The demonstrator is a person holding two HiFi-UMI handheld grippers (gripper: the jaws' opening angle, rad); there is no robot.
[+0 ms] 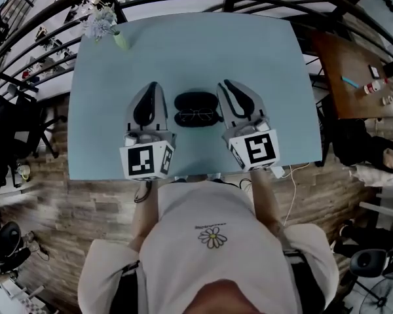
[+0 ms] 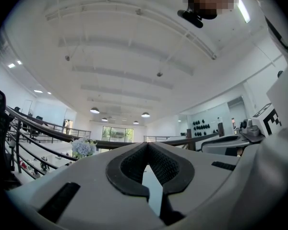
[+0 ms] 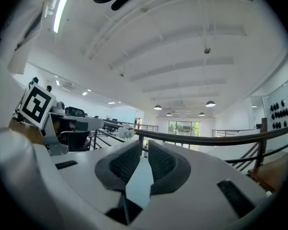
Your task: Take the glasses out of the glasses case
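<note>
A black glasses case (image 1: 196, 103) lies open in the middle of the light blue table (image 1: 262, 57). Thin-framed glasses (image 1: 196, 116) rest in its near half. My left gripper (image 1: 153, 85) lies just left of the case, jaws shut and empty. My right gripper (image 1: 224, 84) lies just right of it, also shut with nothing held. Neither touches the case. In the left gripper view the jaws (image 2: 146, 145) meet at the tips and point over the table. The right gripper view shows the same of its jaws (image 3: 144, 145). The case is hidden in both gripper views.
A small vase of pale flowers (image 1: 103, 25) stands at the table's far left corner. A dark railing (image 1: 46, 18) curves behind the table. A wooden table (image 1: 354, 70) with small items stands to the right. A white cable (image 1: 291, 175) hangs off the near edge.
</note>
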